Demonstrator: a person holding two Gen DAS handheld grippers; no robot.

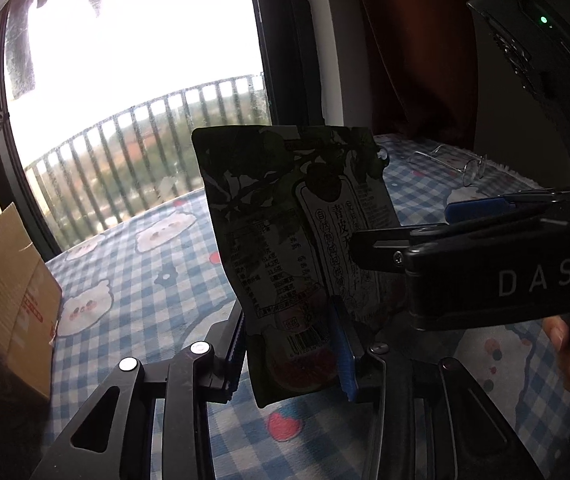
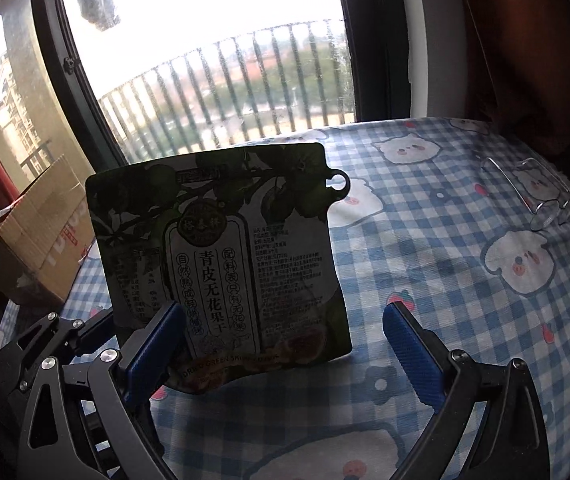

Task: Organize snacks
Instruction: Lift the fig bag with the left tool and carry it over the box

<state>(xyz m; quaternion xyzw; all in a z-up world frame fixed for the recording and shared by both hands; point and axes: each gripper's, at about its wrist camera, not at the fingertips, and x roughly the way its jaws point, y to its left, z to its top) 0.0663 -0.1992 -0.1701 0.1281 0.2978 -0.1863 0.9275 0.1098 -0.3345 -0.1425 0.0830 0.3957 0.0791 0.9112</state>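
Gripping the pouch (image 1: 285,240), the left tool (image 1: 289,344) hides its base; right tool (image 2: 285,344) gapes.

Checked cloth (image 2: 425,280), blue and white with cartoon animals, spread beneath the fingers. Cardboard box (image 2: 41,240), far left of the fingers. Wire-rimmed glasses (image 2: 541,204), far right. Window (image 2: 213,40) with railing (image 2: 229,92), beyond. Dark red curtain (image 1: 417,48).

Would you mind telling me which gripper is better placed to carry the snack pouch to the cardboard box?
Left. The left gripper grips the snack pouch upright, with the cardboard box on its side. The right gripper is open, holding nothing.
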